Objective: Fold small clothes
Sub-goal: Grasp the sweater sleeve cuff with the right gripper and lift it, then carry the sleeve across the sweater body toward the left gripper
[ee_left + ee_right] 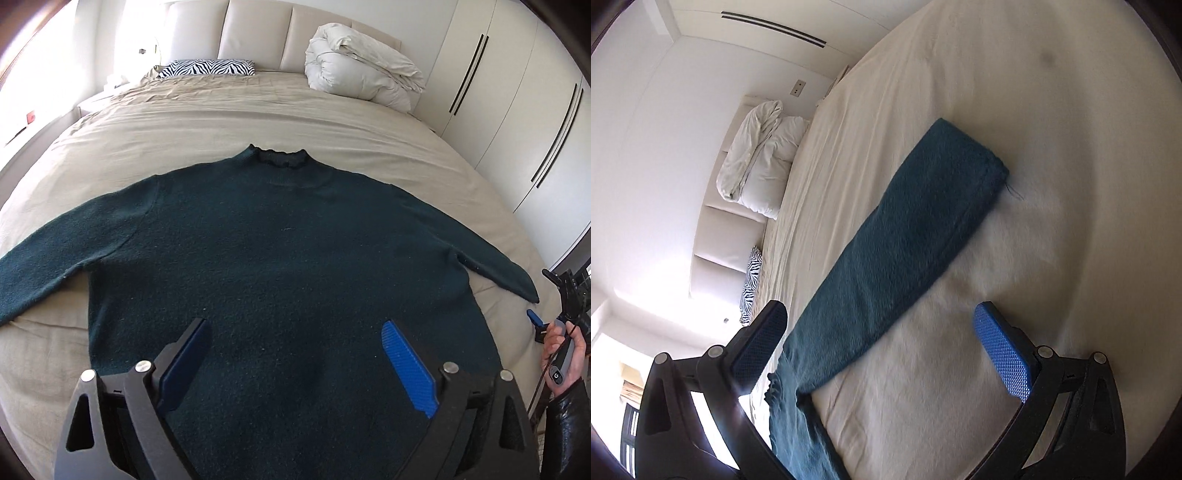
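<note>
Dark green knit, a sweater (280, 258) lies flat and face-up on the beige bed sheet (147, 122), collar toward twelve o'clock, both sleeves spread wide. The left gripper (295, 328) hovers over the hem at six o'clock, its blue-padded jaws spread apart and clasping nothing. At three o'clock, a person's hand (563, 356) carries the right gripper (882, 314), rolled sideways above the sweater's right sleeve (905, 240), jaws likewise parted and empty. A bundled white duvet (362, 70) and a zebra-print pillow (208, 68) sit near the headboard.
</note>
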A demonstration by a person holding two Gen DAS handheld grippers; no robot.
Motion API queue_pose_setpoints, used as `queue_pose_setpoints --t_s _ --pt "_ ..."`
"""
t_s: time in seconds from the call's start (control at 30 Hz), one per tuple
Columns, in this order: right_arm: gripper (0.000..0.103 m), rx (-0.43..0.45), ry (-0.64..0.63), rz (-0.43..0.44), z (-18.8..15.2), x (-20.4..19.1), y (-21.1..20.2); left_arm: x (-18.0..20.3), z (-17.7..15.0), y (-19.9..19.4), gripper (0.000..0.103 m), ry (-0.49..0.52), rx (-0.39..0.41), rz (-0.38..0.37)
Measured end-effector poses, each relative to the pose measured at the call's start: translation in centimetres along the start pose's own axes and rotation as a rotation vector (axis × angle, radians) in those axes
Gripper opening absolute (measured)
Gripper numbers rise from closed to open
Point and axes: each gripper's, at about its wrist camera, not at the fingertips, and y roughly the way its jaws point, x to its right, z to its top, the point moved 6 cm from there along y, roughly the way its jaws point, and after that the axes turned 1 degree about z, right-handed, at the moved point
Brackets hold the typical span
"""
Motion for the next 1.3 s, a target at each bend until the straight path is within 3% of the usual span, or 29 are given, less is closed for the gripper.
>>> queue_pose_setpoints --t_s 0.07,0.27,0.43,0.53,0.7,0.77,0.83,0.97,1.07,1.17,1.3 --pt "0.096 -0.01 0.017 0.007 1.7 0.5 1.2 0.5 0.3 0.8 0.089 -0.009 -0.012 -0.035" --pt "0.061 -0.003 0.07 0.005 6.2 2.5 3.9 0.4 0.2 2.5 0.087 -0.048 -0.039 -0.109" --pt "0.012 0.026 0.145 -0.019 9.3 5.6 5.6 -0.2 0.0 3.9 0.074 -0.074 -0.076 -0.15" --pt "0.008 0.037 0.093 -0.082 10.1 5.4 6.5 -0.7 0.1 4.4 0.069 -0.086 -0.085 -0.171" --pt "0.007 0.046 -0.149 -0.161 9.3 -2.9 9.1 -1.8 1.5 5.0 0.07 -0.129 -0.069 -0.199" --pt "0.007 0.019 -0.33 -0.175 7.3 -8.0 10.7 -2.2 2.4 5.0 0.07 -0.153 -0.052 -0.227" --pt "0.006 -0.024 -0.563 -0.174 3.1 -14.2 12.8 -2.6 3.3 5.2 0.072 -0.196 -0.039 -0.266" --pt "0.006 -0.101 -1.074 -0.151 -10.0 -25.1 17.4 -2.7 4.8 5.7 0.079 -0.284 -0.031 -0.376" --pt "0.006 -0.167 -1.356 -0.138 -20.0 -27.9 20.8 -2.5 5.1 6.3 0.079 -0.347 -0.054 -0.475" --pt "0.006 -0.276 -1.422 -0.142 -26.0 -27.5 24.3 -2.5 5.0 7.1 0.081 -0.4 -0.087 -0.531" --pt "0.008 -0.323 -1.413 -0.169 -29.1 -26.7 26.8 -2.4 5.1 8.6 0.087 -0.465 -0.124 -0.584"
